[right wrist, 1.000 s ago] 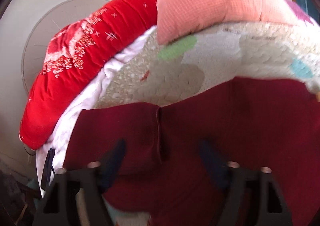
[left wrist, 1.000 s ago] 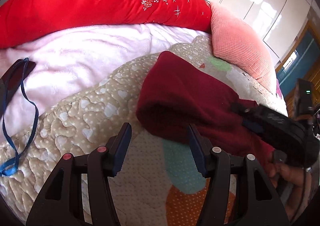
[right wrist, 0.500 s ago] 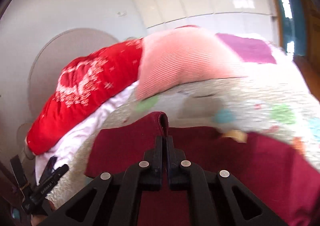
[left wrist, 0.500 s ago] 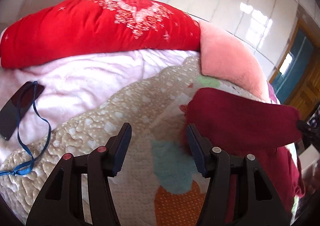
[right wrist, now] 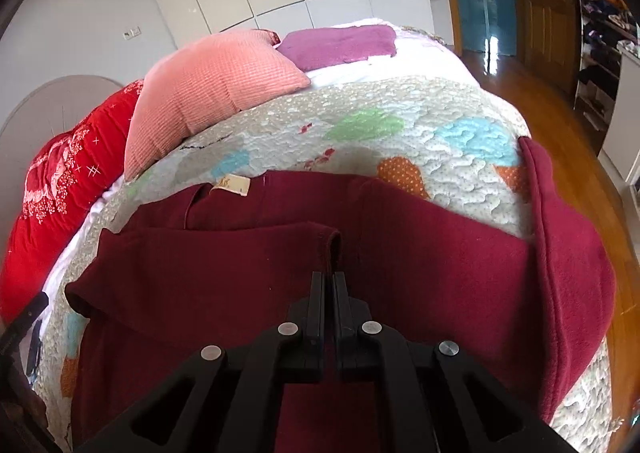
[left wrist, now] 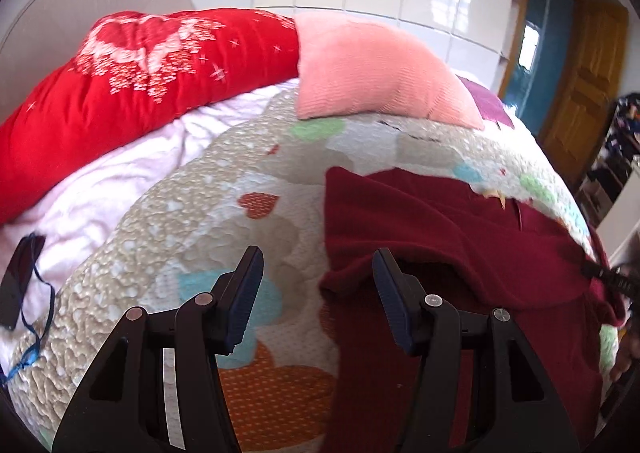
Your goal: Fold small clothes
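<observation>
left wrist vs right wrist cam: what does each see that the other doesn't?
Left wrist only: open left gripper over the quilt, and a dark phone with a blue cord on the pale pink blanket.

Right wrist only: right gripper shut on a fold of the maroon fleece garment, its cream label, a purple cloth, wooden floor.

Both: the garment, patterned quilt, pink cushion, red pillow.

Both the left gripper (left wrist: 316,281) and right gripper (right wrist: 328,285) are matte black with silver screws and dark blue pads.
</observation>
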The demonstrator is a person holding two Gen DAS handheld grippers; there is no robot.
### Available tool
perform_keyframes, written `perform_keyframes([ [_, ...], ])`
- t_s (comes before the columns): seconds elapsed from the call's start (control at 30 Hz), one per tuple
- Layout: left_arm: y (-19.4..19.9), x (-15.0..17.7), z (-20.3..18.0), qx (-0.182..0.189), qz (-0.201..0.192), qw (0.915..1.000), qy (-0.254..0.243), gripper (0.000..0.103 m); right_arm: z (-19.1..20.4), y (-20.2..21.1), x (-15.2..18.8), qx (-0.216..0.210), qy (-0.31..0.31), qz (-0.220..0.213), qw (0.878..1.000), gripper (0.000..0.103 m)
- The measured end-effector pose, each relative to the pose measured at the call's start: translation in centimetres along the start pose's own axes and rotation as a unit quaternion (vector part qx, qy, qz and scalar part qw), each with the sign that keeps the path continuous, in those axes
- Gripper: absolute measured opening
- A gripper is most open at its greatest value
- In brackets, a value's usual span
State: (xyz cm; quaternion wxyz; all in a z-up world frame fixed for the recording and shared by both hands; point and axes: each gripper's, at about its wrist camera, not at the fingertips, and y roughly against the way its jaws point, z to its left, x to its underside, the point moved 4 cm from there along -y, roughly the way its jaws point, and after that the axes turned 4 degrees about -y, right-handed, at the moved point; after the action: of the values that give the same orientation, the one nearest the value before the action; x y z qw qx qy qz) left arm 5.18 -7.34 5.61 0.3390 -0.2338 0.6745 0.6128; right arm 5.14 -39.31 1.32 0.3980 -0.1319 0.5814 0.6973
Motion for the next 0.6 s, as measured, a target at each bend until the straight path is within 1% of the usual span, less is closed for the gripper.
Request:
perform_keyframes([
  [0.07, -0.9, -0.1, -0.8, -0.002, 0.007, 0.9998, -0.018, 0.057, 0.3, 1.2, -0.7, 0.006, 0.009, -0.021, 1.000, 0.003],
  [0.13, -1.6, -0.5, -1.1, -0.013, 0.007, 0.9994, -0.030, 0.057, 0.0, 1.4, -1.3, 0.001, 0.001, -0.024, 1.000, 0.003],
  [0.2, -2.5, -0.7, -1.2, 0.000, 0.014, 0.9995, -0.029, 0.057, -0.6, 0.9, -1.5, 0.008, -0.003, -0.019, 1.000, 0.003],
  [0.23, -3.3, -0.7, -1.2, 0.008, 0.026, 0.9994, -0.023, 0.057, -0.9, 0.4, -1.3, 0.018, 0.000, -0.012, 1.000, 0.003],
  [0.27, -3.7, -0.7, -1.1, 0.011, 0.033, 0.9993, -0.016, 0.057, -1.2, -0.6, -1.0, 0.033, 0.004, 0.008, 0.999, 0.003],
  [0.33, -4.8, -0.4, -1.0, 0.019, 0.040, 0.9990, -0.008, 0.057, -2.4, -2.0, -0.2, 0.055, -0.009, 0.034, 0.998, 0.009],
  [0.37, -5.8, 0.0, -1.0, 0.013, 0.059, 0.9981, -0.013, 0.057, -2.9, -2.0, -0.1, 0.060, -0.022, 0.033, 0.997, 0.022],
  [0.4, -6.6, 0.5, -0.9, 0.004, 0.082, 0.9964, -0.019, 0.057, -3.2, -1.4, -0.1, 0.071, -0.029, 0.021, 0.997, 0.032],
  [0.43, -7.4, 1.1, -0.8, 0.003, 0.101, 0.9947, -0.021, 0.058, -3.3, -0.7, -0.3, 0.078, -0.031, 0.005, 0.996, 0.032],
  [0.47, -7.8, 1.4, -0.7, 0.010, 0.107, 0.9940, -0.019, 0.059, -3.1, 0.1, -0.6, 0.083, -0.027, -0.011, 0.996, 0.032],
  [0.53, -7.8, 1.6, -0.4, 0.011, 0.100, 0.9949, -0.011, 0.062, -1.9, 1.6, -1.2, 0.080, -0.005, -0.045, 0.996, 0.032],
  [0.6, -7.8, 1.6, -0.4, 0.008, 0.100, 0.9949, -0.011, 0.064, -0.2, 1.7, -1.6, 0.059, 0.022, -0.045, 0.997, 0.032],
])
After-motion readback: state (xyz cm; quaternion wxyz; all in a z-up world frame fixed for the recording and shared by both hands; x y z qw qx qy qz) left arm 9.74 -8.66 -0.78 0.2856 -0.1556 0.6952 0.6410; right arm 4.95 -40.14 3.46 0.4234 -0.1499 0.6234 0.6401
